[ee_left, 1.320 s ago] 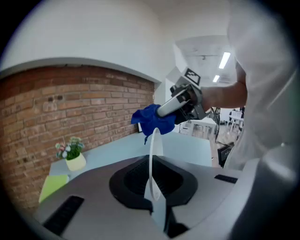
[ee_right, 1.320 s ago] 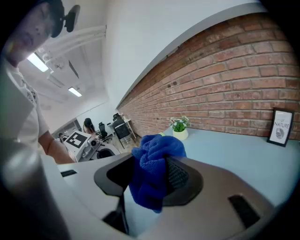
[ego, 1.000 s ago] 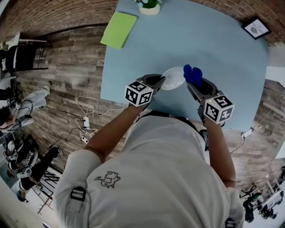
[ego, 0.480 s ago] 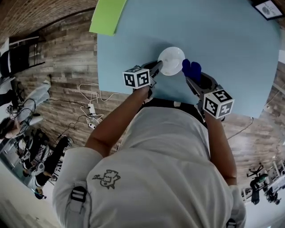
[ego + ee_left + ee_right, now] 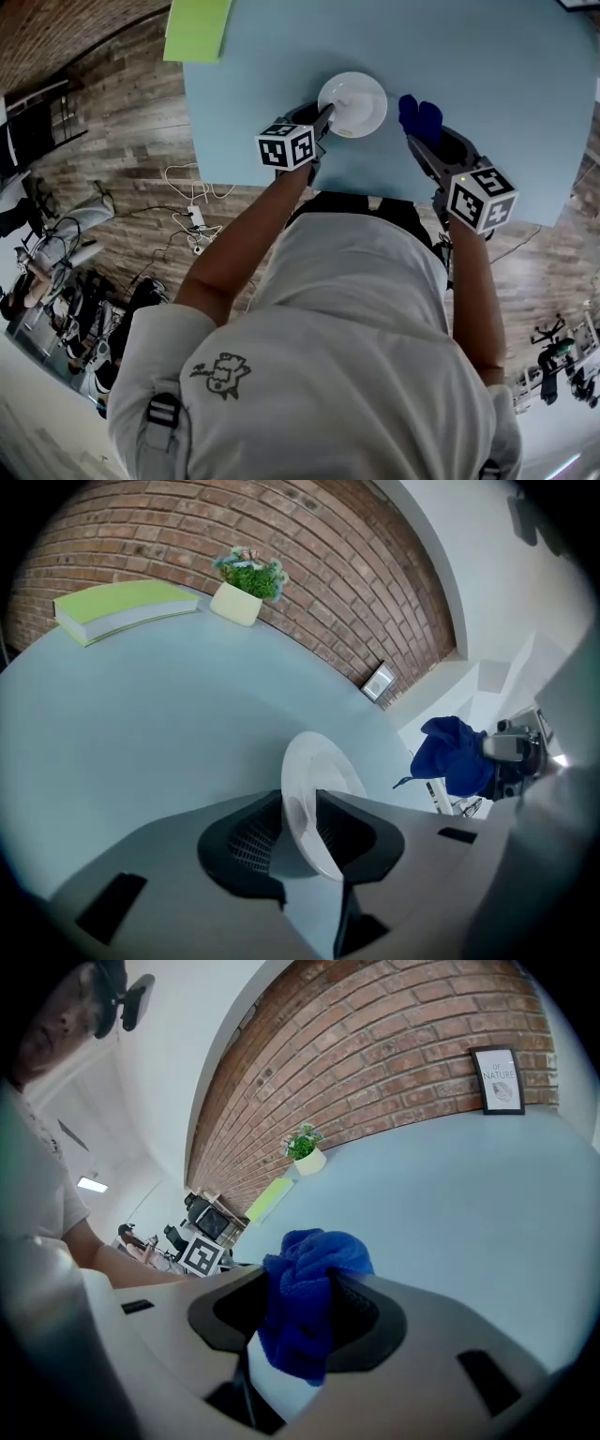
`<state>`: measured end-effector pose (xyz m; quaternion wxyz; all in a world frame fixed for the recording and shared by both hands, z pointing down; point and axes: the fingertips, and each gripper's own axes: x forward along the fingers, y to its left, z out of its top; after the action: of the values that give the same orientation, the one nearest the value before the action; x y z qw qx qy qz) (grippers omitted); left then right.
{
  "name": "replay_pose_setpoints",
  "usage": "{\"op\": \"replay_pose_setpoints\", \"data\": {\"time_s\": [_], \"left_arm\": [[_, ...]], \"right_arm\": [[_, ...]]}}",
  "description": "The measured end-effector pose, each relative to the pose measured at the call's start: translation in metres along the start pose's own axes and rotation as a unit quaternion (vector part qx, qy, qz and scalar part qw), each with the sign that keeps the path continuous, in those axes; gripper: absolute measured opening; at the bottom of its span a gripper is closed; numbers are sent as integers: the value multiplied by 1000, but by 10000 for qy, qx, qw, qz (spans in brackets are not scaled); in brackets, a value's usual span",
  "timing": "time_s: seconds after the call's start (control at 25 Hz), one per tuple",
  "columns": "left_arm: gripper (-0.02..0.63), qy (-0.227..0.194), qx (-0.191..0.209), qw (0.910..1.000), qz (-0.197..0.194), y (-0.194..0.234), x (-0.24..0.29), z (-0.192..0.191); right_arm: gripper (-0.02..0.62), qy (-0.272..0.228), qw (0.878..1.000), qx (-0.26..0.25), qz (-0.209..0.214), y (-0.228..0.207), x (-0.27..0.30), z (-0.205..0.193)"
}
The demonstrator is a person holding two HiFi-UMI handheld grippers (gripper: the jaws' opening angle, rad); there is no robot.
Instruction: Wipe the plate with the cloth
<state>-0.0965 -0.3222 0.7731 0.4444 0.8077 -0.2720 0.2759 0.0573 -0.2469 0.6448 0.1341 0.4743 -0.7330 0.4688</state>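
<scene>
A white plate (image 5: 352,103) lies on the pale blue table (image 5: 487,84) near its front edge. My left gripper (image 5: 323,117) is at the plate's near-left rim. In the left gripper view the rim of the plate (image 5: 319,789) stands between the jaws of the left gripper (image 5: 298,803), which are opening, with a gap showing beside the left pad. To the right of the plate, my right gripper (image 5: 422,141) is shut on a bunched blue cloth (image 5: 419,117). The cloth (image 5: 309,1288) bulges out above and below the right gripper's jaws (image 5: 305,1290), held just over the table.
A green book (image 5: 197,28) lies at the table's far left corner. A small potted plant (image 5: 246,583) and a framed picture (image 5: 497,1077) stand at the back by the brick wall. Cables lie on the wooden floor (image 5: 192,225) left of the table.
Both grippers have come down toward the table. The plate, held up and tilted before, now lies flat on the table, and the left jaws have loosened around its rim.
</scene>
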Motion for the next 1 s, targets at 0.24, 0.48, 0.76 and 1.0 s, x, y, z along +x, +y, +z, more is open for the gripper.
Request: {"op": "replay_pose_setpoints", "data": {"time_s": [0.24,0.48,0.76,1.0], "left_arm": [[152,98,151,9993,314,-1,4,-3],[302,53,680,9944,813,0,1,-8],[302,-262,629,9938,882,-7,-20,-11],[301,-991,605,9870,1108,-45,-66,-9]], "right_arm": [[175,1,10000,-82,-55,1,-8,1],[175,-64,9998,-188,-58,9,-18,-9],[175,-130,9983,-542,172,16,-30,-5],[175,-278,9914,-1138,582,36,-62,1]]}}
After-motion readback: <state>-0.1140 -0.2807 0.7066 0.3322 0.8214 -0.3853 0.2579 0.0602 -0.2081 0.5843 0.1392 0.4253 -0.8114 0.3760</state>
